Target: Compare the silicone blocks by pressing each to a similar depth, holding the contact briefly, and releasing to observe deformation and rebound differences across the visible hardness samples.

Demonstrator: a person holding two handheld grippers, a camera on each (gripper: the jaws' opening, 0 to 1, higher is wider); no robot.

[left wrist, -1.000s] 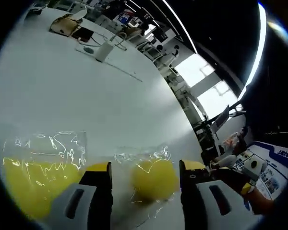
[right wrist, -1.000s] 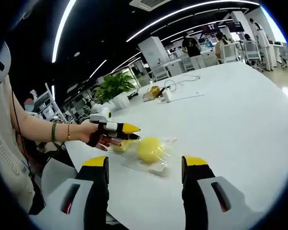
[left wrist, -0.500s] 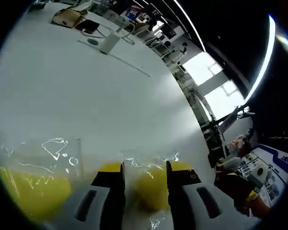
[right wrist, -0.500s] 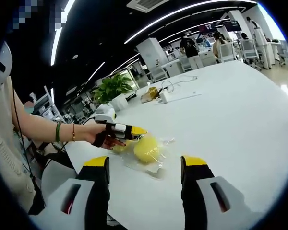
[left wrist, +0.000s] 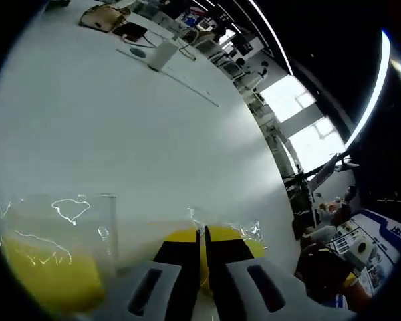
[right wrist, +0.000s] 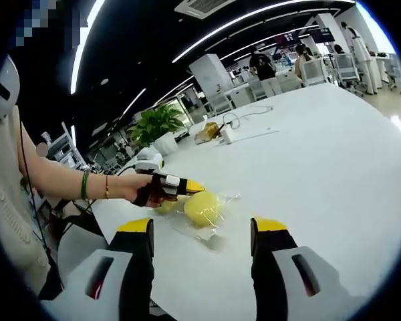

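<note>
A yellow silicone ball (right wrist: 202,208) lies in a clear plastic bag on the white table (right wrist: 321,154). My left gripper (right wrist: 190,186), held in a person's hand, rests its yellow tips on the ball's upper left side. In the left gripper view the left gripper (left wrist: 202,244) has its jaws almost together, with a thin yellow sliver between them and the ball (left wrist: 246,242) bulging just behind. A second yellow block (left wrist: 47,277) lies in its own bag to the left. My right gripper (right wrist: 200,231) hovers open short of the ball, holding nothing.
A white box with cables (left wrist: 162,53) and a brown item (left wrist: 110,17) sit at the table's far end. A potted plant (right wrist: 157,120) stands behind the person's forearm (right wrist: 67,184). People stand far off by desks (right wrist: 264,63).
The left gripper's jaws have closed from wide apart around the ball to nearly touching. The right gripper has stayed open and almost still.
</note>
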